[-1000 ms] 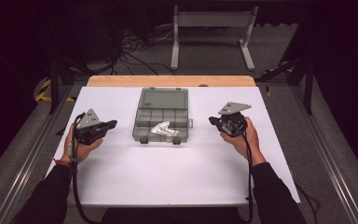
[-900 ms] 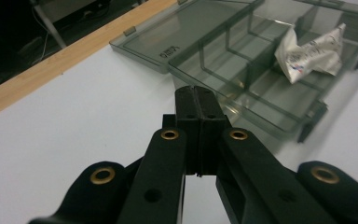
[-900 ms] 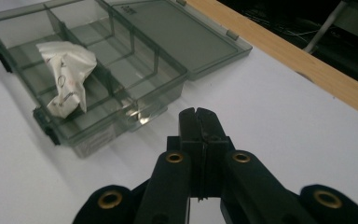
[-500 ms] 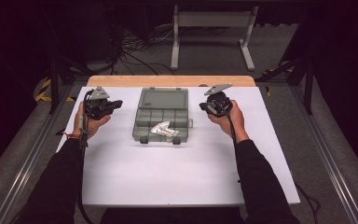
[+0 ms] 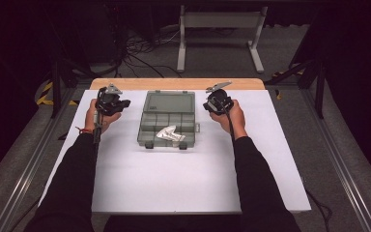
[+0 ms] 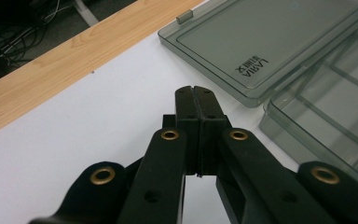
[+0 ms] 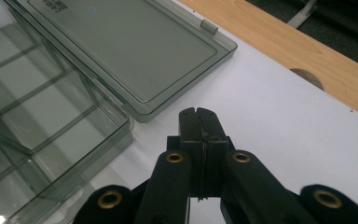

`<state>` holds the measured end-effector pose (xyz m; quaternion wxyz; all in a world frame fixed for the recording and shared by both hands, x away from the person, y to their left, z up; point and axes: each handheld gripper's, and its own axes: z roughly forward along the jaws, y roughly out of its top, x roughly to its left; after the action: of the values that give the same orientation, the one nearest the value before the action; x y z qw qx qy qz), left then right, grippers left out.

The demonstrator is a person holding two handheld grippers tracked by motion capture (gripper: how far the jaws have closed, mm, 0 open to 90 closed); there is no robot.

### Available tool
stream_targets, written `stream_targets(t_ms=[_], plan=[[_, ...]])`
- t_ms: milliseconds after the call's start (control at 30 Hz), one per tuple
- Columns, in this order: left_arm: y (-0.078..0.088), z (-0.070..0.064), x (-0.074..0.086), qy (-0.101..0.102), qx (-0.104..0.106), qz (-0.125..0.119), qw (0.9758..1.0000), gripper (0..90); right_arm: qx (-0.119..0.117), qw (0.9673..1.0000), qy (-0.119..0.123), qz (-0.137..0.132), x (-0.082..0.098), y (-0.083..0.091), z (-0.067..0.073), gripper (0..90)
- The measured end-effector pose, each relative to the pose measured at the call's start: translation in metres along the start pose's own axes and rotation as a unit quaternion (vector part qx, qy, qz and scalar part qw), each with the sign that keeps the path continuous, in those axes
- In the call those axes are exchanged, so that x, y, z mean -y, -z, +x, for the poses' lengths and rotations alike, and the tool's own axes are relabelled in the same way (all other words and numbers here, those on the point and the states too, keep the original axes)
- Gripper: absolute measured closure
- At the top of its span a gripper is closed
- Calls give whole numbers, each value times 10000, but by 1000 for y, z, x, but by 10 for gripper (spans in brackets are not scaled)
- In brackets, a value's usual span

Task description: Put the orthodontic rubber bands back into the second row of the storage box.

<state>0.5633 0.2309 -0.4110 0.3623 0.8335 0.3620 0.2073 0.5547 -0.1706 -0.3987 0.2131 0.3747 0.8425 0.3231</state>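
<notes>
now both tongs, left (image 6: 196,93) and right (image 7: 199,115), are clenched and empty beside the open organizer box (image 5: 166,118) mid-bench (image 5: 193,188); to close its lid (image 5: 169,102) well, push both far corners evenly.

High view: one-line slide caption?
Shut left gripper and right gripper flank an open compartment box holding a crumpled foil packet.

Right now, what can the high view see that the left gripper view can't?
High view alone: the silvery packet lying in the box's front compartments, the person's hands, the right gripper, and the metal stand on the floor behind the table. Left gripper view alone: lettering printed on the open lid, and the left gripper with its fingers pressed shut, holding nothing. Both: the grey plastic box, the white table top, the wooden strip.
</notes>
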Motion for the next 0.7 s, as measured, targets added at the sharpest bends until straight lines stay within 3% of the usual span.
stream_targets(t_ms=[167, 333, 400, 600, 700], plan=[[-8, 7, -1, 116, 15, 10, 9999, 900, 31, 9998, 8, 188, -1, -11, -1, 900], [-24, 13, 5, 128, -86, 295, 9994, 900, 191, 9993, -23, 332, -4, -23, -3, 900], [-30, 14, 8, 186, -65, 441, 9988, 900, 147, 9991, -31, 389, -5, -29, -3, 900], [-42, 10, 11, 208, 28, 521, 9984, 900, 48, 9986, -16, 523, -8, -43, -3, 900], [-47, 6, 9, 91, 49, 572, 9983, 900, -22, 9978, -49, 661, -7, -51, -3, 900]])
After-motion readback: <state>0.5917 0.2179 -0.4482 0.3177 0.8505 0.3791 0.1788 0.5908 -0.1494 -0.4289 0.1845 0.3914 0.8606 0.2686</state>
